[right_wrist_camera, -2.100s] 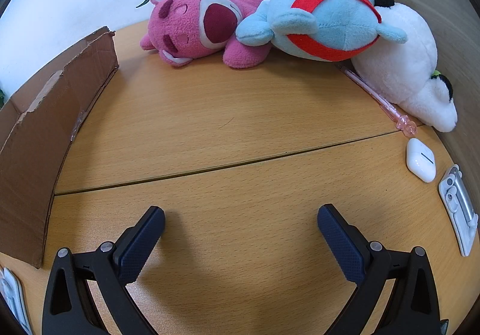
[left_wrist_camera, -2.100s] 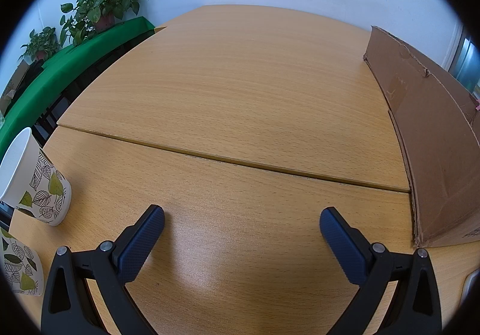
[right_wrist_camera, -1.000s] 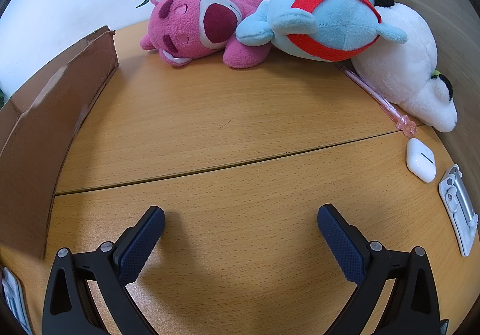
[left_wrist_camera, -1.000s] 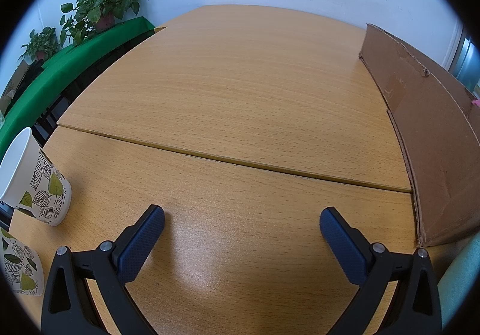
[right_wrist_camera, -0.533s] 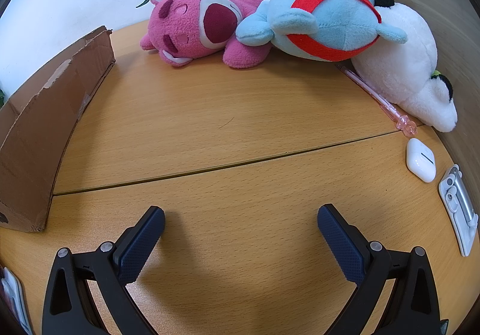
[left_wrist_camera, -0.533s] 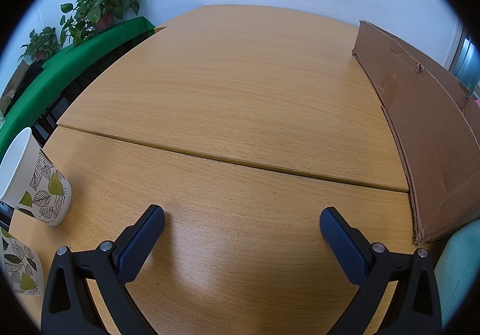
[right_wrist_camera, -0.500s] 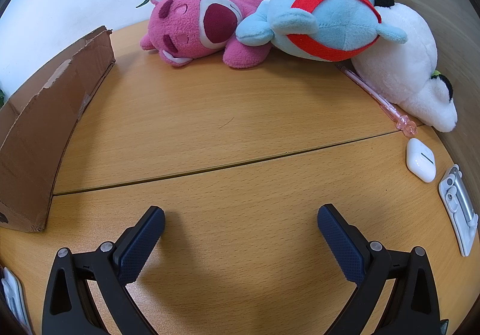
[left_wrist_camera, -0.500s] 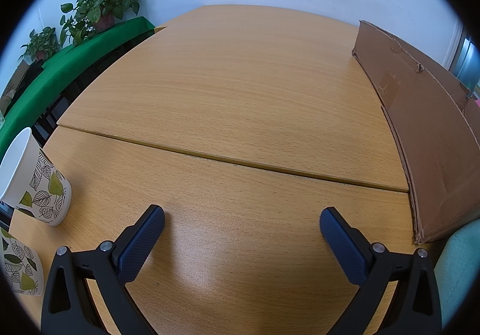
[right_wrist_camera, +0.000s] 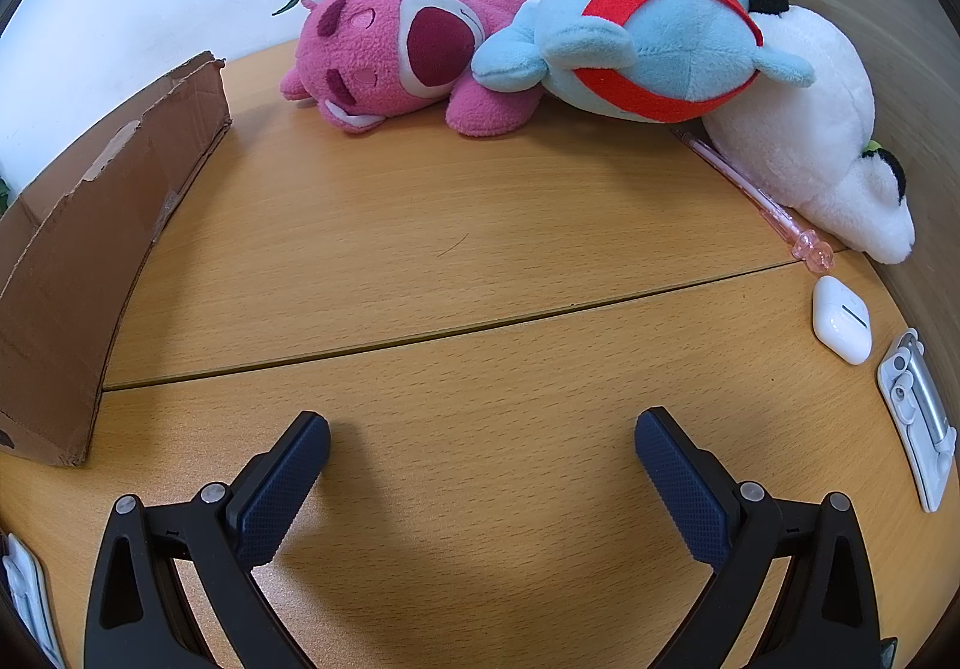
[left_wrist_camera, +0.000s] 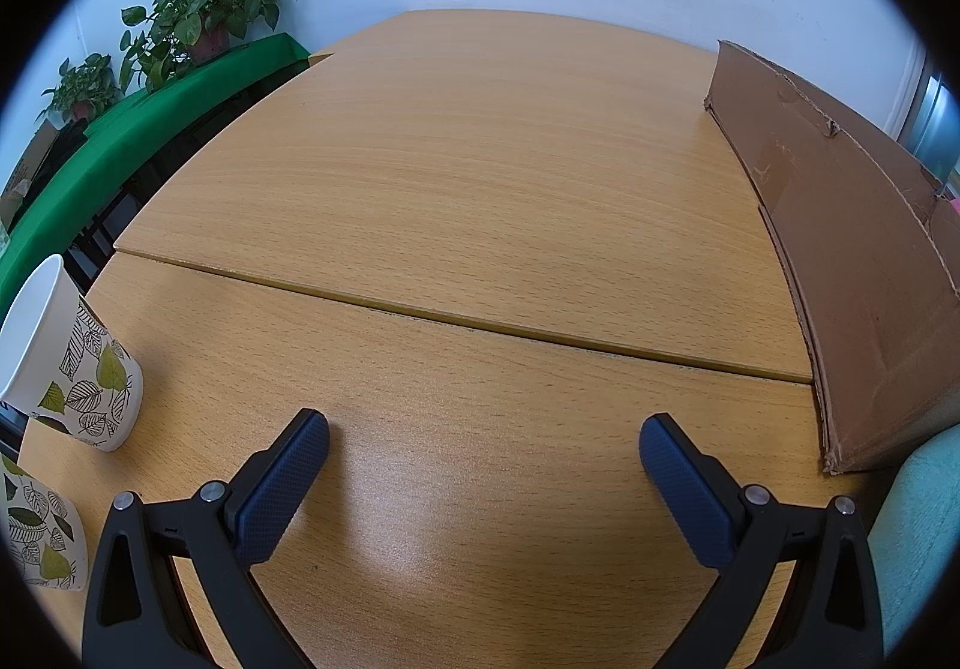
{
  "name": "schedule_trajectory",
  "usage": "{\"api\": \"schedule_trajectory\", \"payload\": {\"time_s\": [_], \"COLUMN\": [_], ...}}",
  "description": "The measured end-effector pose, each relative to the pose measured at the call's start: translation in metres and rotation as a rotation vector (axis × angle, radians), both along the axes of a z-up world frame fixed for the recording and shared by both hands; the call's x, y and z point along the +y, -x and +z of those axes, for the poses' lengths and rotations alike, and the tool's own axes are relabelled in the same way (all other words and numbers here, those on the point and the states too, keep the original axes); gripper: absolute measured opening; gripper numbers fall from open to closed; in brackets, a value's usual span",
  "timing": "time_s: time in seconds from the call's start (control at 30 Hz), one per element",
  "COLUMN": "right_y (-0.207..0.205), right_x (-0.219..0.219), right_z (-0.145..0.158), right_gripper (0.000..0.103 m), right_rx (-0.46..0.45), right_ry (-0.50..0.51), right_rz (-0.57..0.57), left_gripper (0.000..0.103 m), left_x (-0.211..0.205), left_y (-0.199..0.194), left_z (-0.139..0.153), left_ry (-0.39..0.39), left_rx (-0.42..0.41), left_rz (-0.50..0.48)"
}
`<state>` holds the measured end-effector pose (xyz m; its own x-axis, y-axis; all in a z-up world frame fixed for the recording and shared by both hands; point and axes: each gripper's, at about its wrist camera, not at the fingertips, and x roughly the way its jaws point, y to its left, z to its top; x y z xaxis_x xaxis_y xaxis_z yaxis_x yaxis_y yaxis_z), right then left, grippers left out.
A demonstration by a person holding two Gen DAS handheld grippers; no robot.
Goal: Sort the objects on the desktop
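Plush toys (right_wrist_camera: pixel 600 45) lie piled: pink, blue-red, white.

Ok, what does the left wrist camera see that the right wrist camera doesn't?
Only the left wrist view shows two leaf-print paper cups, potted plants on a green-covered bench, and the open left gripper. Only the right wrist view shows the pink plush, blue plush, white plush, pink pen, white earbud case and the open right gripper. Both show the cardboard box and wooden table.
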<state>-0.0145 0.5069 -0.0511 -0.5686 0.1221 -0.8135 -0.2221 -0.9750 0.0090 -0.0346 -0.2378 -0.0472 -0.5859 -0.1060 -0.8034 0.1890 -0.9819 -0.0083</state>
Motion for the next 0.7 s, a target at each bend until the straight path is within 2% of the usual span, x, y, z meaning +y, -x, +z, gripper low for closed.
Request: {"api": "schedule_trajectory", "payload": {"time_s": [0.6, 0.7], "right_y": [-0.003, -0.011], "right_x": [-0.003, -0.006], "right_z": [0.001, 0.002], "right_gripper": [0.103, 0.103], "right_rx": [0.000, -0.024], "right_ry": [-0.001, 0.005], "right_rz": [-0.020, -0.027], "left_gripper": [0.103, 0.103], "left_x": [0.000, 0.000], "left_y": [0.000, 0.000], "left_z": [0.000, 0.000], "left_ry": [-0.001, -0.001], "left_rx": [-0.001, -0.001], "left_rz": [-0.001, -0.001]}}
